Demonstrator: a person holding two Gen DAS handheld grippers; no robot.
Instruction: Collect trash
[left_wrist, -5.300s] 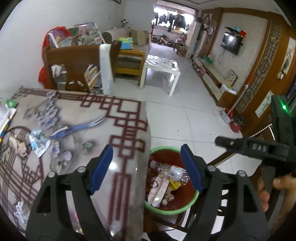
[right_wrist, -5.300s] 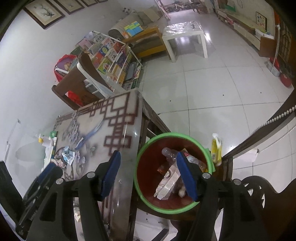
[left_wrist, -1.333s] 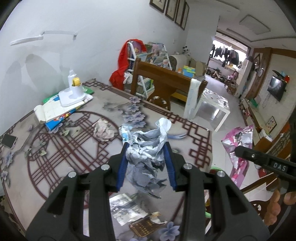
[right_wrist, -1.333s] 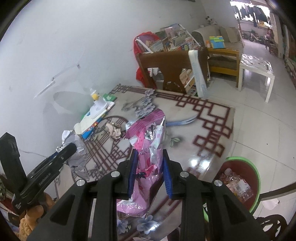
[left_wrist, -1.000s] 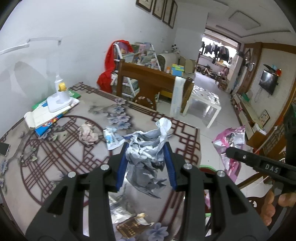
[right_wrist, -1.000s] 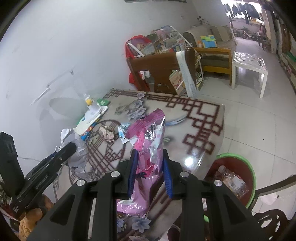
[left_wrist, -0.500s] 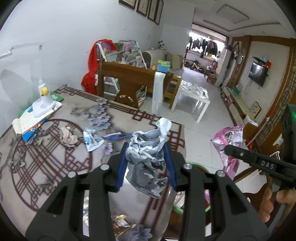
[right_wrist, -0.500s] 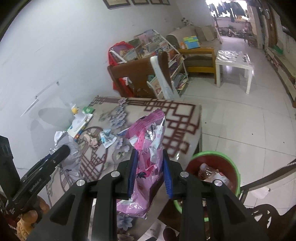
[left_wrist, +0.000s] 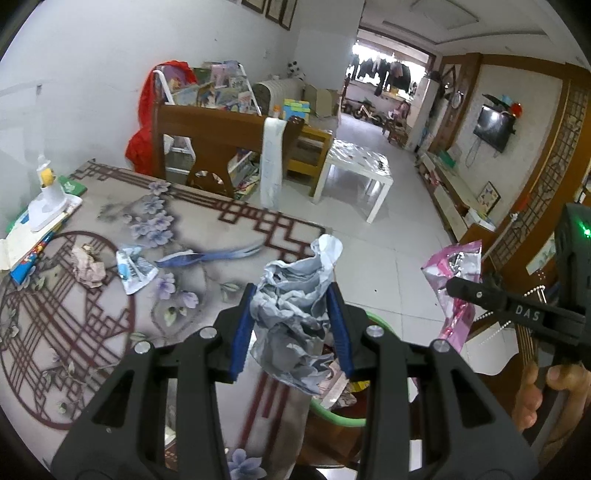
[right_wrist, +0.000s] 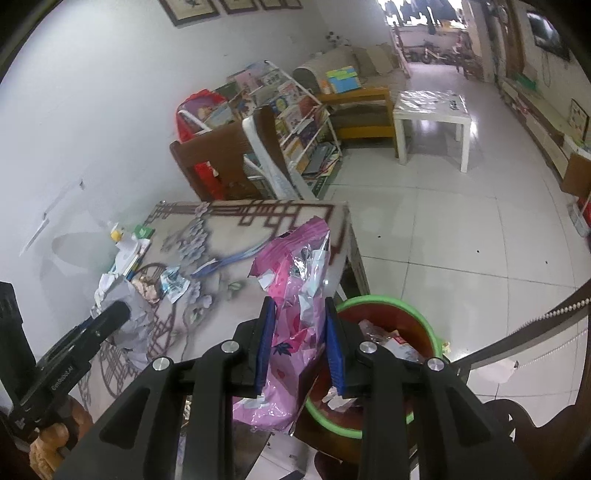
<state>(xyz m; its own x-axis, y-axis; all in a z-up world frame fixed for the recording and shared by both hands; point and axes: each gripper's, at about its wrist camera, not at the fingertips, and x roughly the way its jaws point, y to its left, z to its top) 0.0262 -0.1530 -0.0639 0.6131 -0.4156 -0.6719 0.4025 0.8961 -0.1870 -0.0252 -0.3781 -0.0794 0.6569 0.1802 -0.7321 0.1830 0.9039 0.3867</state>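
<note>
Because both loads are thin and light, each is pinched high between blue pads so the bulk hangs free below: the left tool (left_wrist: 291, 325) is clamped on a crumpled grey-white paper wad (left_wrist: 295, 314), the right tool (right_wrist: 299, 343) on a crinkled pink foil snack wrapper (right_wrist: 291, 332). Both are carried at the worktop's (left_wrist: 110, 295) corner, close above the green-rimmed red-brown plastic bin (right_wrist: 417, 317) on the floor, judged ready for release. A crumpled beige paper ball (left_wrist: 86, 264) and a torn blue-white sachet (left_wrist: 133, 267) lie uncollected on the worktop.
</note>
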